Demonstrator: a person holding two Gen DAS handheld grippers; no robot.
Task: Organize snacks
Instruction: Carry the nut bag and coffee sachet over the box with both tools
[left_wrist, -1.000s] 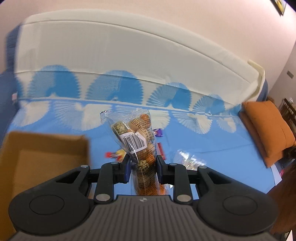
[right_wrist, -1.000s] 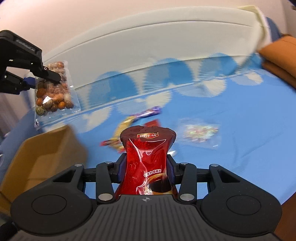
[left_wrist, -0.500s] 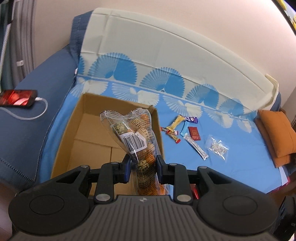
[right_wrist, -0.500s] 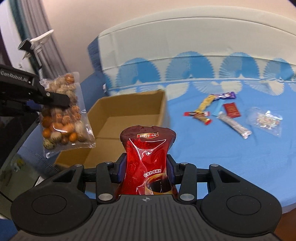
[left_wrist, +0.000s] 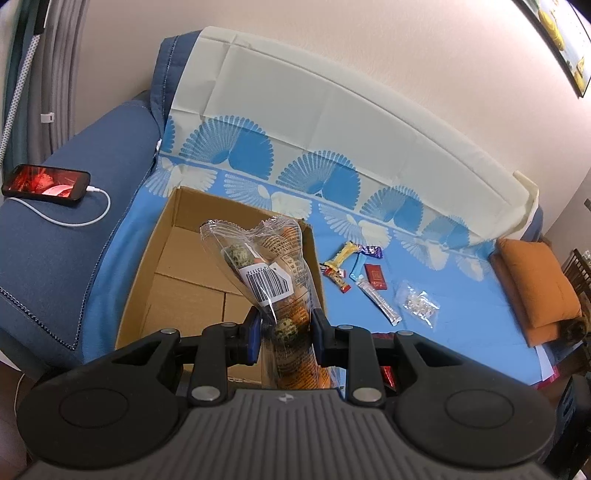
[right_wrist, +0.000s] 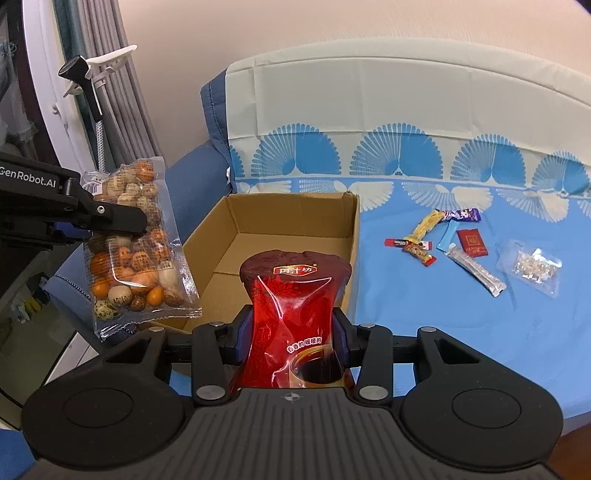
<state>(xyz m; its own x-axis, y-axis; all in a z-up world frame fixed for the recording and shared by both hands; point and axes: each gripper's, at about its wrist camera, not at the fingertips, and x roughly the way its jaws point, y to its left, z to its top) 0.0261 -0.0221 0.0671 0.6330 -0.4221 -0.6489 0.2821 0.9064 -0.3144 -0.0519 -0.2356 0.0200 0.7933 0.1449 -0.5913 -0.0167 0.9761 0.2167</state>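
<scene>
Change since the earlier frames: both views have swung leftward and drawn back, so the cardboard box (left_wrist: 192, 280), a blurred edge a second ago, now shows whole and open-topped on the blue-covered sofa (left_wrist: 461, 314); both packets remain clamped as before.

Left tongs (left_wrist: 284, 330): closed on a clear bag of speckled round snacks (left_wrist: 266, 266); bag stands upright, long axis running away from the tongs, its upper end over the box's right wall in the left wrist view; in the right wrist view the same bag (right_wrist: 136, 251) hangs above the box's near-left corner.

Right tongs (right_wrist: 291, 332): closed on a red foil packet (right_wrist: 291, 295), upright, long axis forward; box (right_wrist: 280, 221) lies straight ahead and below.

Loose snacks (right_wrist: 454, 236): small bars, sachets and a clear pouch on the sofa, right of the box, well apart from both tongs.

Judgement: left tongs sit nearer the opening; release calls for a short move forward and down.
</scene>
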